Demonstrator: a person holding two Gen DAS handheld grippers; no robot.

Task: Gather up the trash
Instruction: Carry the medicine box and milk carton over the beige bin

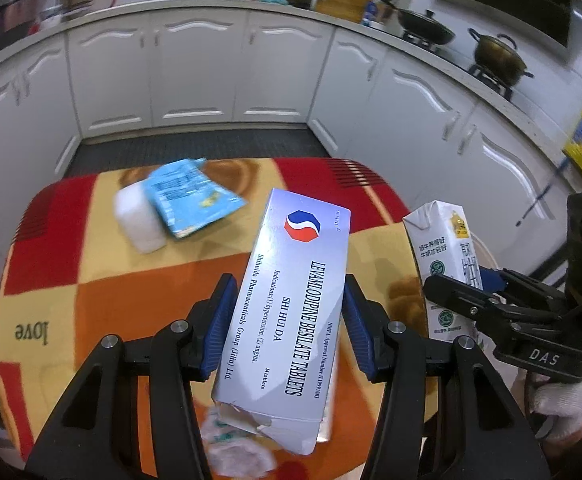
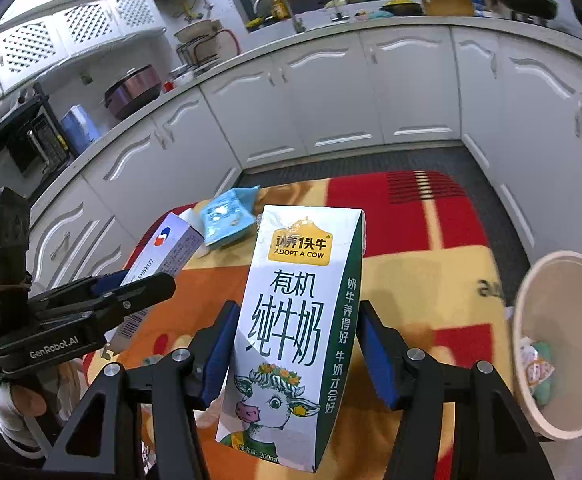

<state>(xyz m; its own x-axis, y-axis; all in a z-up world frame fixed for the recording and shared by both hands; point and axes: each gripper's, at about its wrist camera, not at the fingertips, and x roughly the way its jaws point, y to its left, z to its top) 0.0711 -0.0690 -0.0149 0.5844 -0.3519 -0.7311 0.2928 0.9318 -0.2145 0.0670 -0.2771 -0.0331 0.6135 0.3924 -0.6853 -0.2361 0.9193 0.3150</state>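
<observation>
The left tool (image 1: 289, 326) pinches a tablet box (image 1: 291, 312), long axis running up-frame, torn end lowest. The right tool (image 2: 295, 354) pinches an upright milk carton (image 2: 295, 320). Only the right view shows the bin (image 2: 551, 412) at lower right.

One silver cardboard tablet box (image 1: 291, 312), one white-and-green milk carton (image 2: 291, 332), one blue foil packet (image 1: 189, 200), one white paper roll (image 1: 139, 220), one beige round bin (image 2: 559, 344), two black grippers.
</observation>
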